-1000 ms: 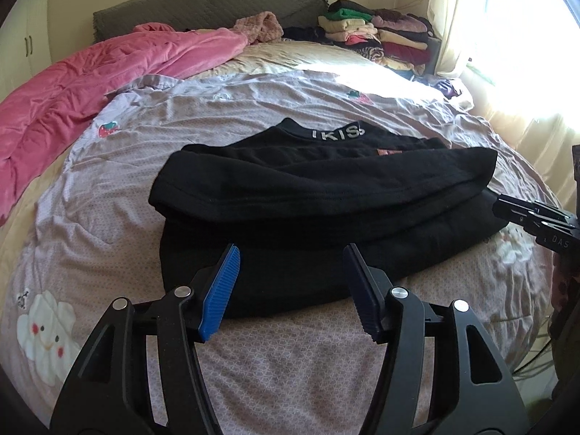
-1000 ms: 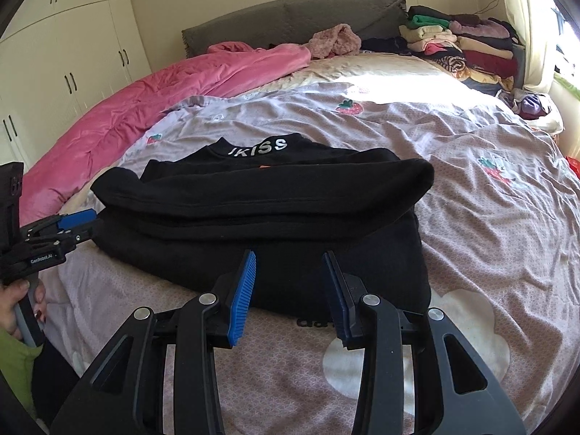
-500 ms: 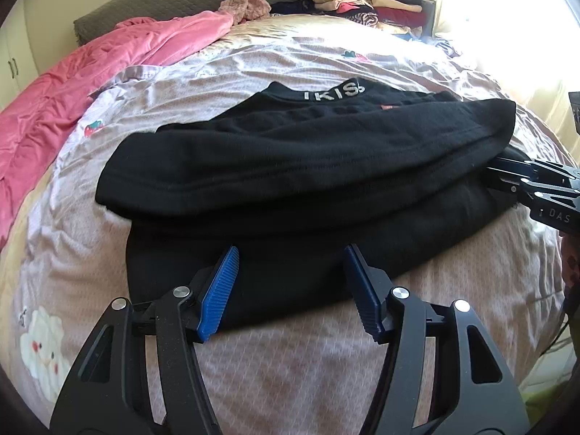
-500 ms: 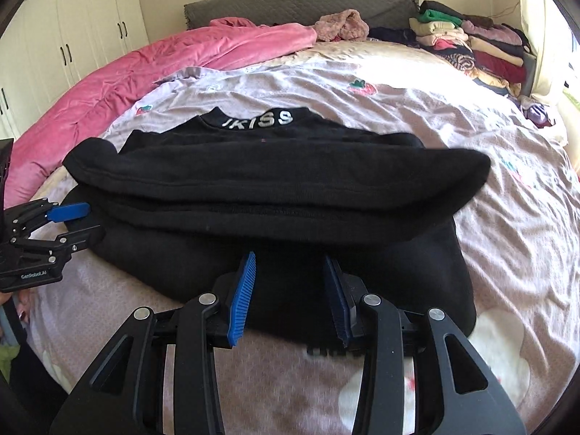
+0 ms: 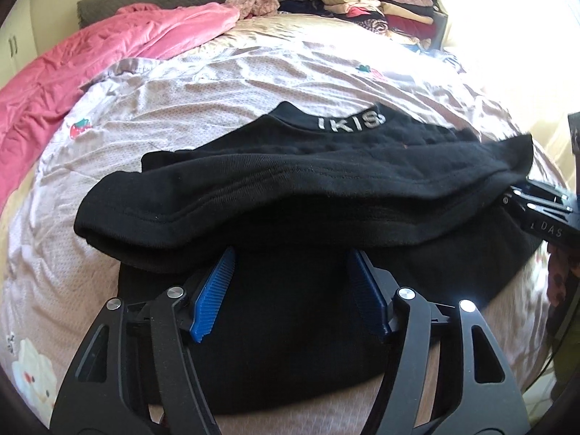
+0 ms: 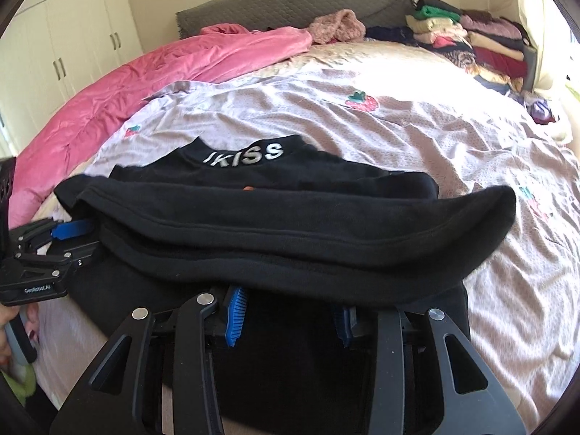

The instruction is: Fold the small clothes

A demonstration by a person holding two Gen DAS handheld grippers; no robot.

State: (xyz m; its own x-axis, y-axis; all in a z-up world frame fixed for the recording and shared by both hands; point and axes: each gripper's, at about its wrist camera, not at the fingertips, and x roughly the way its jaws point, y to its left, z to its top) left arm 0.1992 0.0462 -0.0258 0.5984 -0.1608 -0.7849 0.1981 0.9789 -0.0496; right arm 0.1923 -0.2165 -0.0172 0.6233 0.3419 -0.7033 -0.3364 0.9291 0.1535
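A black sweatshirt [image 5: 326, 181] lies on the bed's strawberry-print quilt [image 6: 398, 123]; the left tool [image 5: 290, 290] is spreading wider, and the right tool [image 6: 290, 311] stands parted, both over its fabric.

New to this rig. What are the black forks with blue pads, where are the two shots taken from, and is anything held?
No robot arm here: a person carries a two-finger tool in each hand, each with a fisheye camera looking along its fingers. One picture is from the left gripper, the other from the right gripper; each also shows in the other's view at the edge. On the bed lies a black sweatshirt, its sleeves folded across the body. Both tools sit low over its near hem, tips reaching under the folded sleeve. The left jaws are opening, cloth beneath them but not pinched. The right jaws stand apart; nothing is held.
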